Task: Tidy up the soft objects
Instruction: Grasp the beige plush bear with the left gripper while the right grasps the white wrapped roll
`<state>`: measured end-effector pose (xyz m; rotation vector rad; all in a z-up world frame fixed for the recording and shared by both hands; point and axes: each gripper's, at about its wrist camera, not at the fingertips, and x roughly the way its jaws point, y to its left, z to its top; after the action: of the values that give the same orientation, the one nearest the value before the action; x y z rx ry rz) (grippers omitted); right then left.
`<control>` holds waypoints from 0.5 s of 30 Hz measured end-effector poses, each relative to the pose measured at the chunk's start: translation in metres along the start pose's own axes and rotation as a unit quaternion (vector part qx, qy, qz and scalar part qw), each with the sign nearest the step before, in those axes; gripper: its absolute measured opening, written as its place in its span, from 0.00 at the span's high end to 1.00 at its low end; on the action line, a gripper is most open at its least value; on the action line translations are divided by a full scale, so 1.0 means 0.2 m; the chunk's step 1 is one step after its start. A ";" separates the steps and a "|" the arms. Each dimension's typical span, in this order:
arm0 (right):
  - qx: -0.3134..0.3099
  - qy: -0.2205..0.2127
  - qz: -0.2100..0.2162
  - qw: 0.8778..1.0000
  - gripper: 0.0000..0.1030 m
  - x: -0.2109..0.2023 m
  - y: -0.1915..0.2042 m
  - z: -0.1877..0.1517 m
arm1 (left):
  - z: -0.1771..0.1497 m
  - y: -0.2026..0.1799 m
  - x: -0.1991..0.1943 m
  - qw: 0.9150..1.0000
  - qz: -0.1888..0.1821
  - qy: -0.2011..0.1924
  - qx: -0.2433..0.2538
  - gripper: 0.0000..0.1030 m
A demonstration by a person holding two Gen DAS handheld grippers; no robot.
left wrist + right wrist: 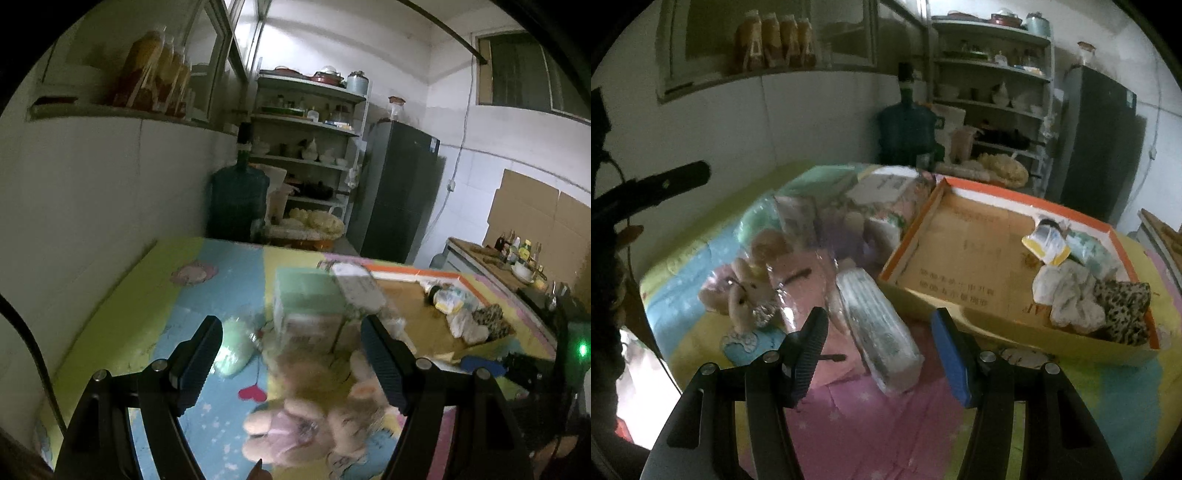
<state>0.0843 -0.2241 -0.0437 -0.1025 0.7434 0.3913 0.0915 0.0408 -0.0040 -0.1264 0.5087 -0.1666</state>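
Left hand-held gripper (291, 363): jaws wide, nothing between the pads; it hangs above a beige plush bear in clear wrap (314, 417).
Right hand-held gripper (879, 354): jaws spread, empty, just over a white plastic-wrapped tissue pack (879, 332).
Desk (886, 424): covered in a pastel patterned mat.
Box tray: an orange-rimmed cardboard tray (964, 258) lies beside the tissue pack; a leopard-print cloth (1123, 310) and white bundles (1067, 299) lie in its right corner.

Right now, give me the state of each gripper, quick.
Left gripper: open, empty, above the beige plush bear in clear plastic wrap.
Right gripper: open, empty, with the white wrapped tissue pack lying ahead of it.
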 end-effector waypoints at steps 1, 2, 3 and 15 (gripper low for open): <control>0.002 0.003 0.000 1.000 0.42 0.02 0.00 -0.01 | -0.02 0.01 0.01 1.000 0.002 0.004 0.000 0.25; 0.003 0.005 0.000 1.000 0.42 0.03 -0.01 -0.01 | -0.03 0.03 0.01 1.000 0.002 0.008 0.000 0.25; 0.005 0.009 0.000 1.000 0.42 0.04 -0.02 -0.01 | -0.05 0.05 0.02 1.000 0.001 0.012 0.000 0.25; 0.028 0.032 0.008 0.999 0.78 0.08 -0.05 -0.03 | -0.21 0.06 0.07 0.994 -0.069 0.056 0.057 0.25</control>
<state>0.0948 -0.2291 -0.0606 -0.0562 0.8191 0.3824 0.0851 0.0463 -0.0489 -0.0406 0.6021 -0.3387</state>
